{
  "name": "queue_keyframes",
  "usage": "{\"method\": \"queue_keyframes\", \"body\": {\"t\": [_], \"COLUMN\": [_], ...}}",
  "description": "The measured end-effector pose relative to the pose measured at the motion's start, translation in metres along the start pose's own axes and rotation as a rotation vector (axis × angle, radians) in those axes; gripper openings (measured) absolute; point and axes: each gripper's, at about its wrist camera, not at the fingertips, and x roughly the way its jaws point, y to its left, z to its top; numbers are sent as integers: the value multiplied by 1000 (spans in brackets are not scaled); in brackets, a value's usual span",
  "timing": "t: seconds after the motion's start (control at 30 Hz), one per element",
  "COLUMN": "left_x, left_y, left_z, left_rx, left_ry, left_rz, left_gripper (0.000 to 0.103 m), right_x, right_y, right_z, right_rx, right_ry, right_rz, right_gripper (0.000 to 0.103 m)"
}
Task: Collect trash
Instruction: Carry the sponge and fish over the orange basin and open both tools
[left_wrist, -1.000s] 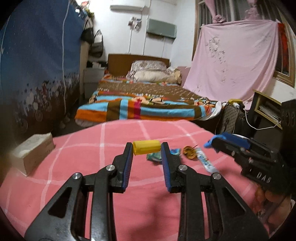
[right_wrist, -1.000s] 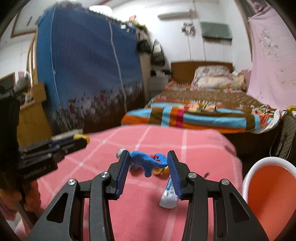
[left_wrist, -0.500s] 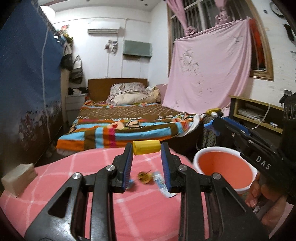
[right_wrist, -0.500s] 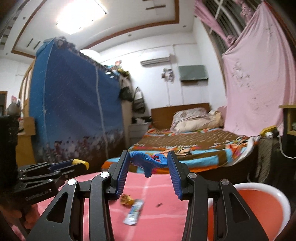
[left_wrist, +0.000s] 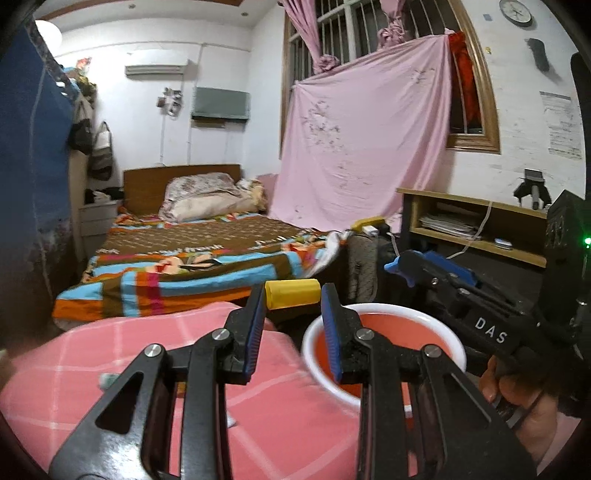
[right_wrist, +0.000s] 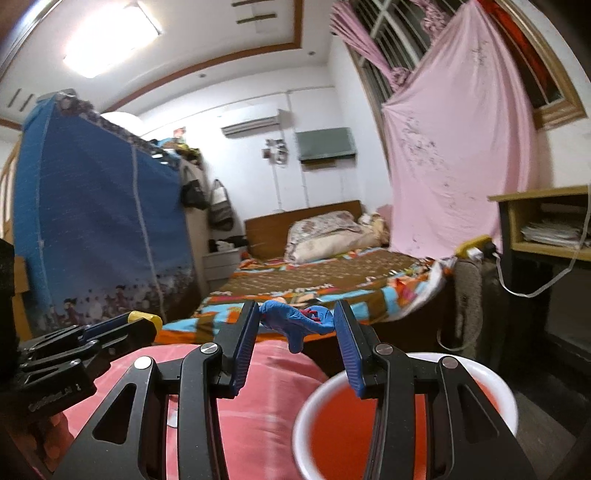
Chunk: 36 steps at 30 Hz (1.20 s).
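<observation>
Between the jaws of the left gripper (left_wrist: 292, 300) a short yellow cylinder (left_wrist: 292, 293) is clamped — possibly a small tube or cap, though its exact kind cannot be told. Its long axis lies crosswise, from the 9 o'clock pad to the 3 o'clock pad, with its flat ends pressed against the blue pads and neither end aimed at the bin.

Between the jaws of the right gripper (right_wrist: 297, 321) a crumpled blue wrapper (right_wrist: 297, 320) with red marks is pinched. It is stretched roughly from 9 to 3 o'clock, with one loose tail hanging toward 6 o'clock.

Outward from the left jaws, at about 4 o'clock, a white bin with an orange inside (left_wrist: 384, 345) is seen just beyond the edge of the pink checked cloth (left_wrist: 110, 354). In the right wrist view the same bin (right_wrist: 491, 384) lies at 5 o'clock, low and near. The right gripper is also visible in the left view at 3 o'clock (left_wrist: 397, 267), held in a person's hand (left_wrist: 517, 402).

The step in hand is judged to be the carry — both pieces are lifted and brought toward the bin. Next, each gripper would likely need to be brought over the bin's mouth and its jaws released, so that each piece drops inside rather than on the rim or cloth.
</observation>
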Motion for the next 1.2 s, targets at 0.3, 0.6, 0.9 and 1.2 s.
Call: {"method": "queue_keyframes", "body": {"t": [0.3,0.6,0.9,1.2], "left_x": [32,63,83,88], "left_y": [-31,-50,-58,-60], "left_z": [-8,-17,-23,-23], "left_rx": [2,-18,-65,-86], "left_ry": [95,215,312,336], "left_rz": [-81,-128,-173,-165], "left_gripper": [15,14,14,19], "right_x": [0,-3,4,9], "right_y": [-48,-67,-80,-86], "right_z": [-7,-16,-23,-27], "right_rx": [108,117,148,186], "right_ry": [87,155,237,278], "right_rz": [-96,-147,-183,-198], "right_gripper": [40,42,43,50]}}
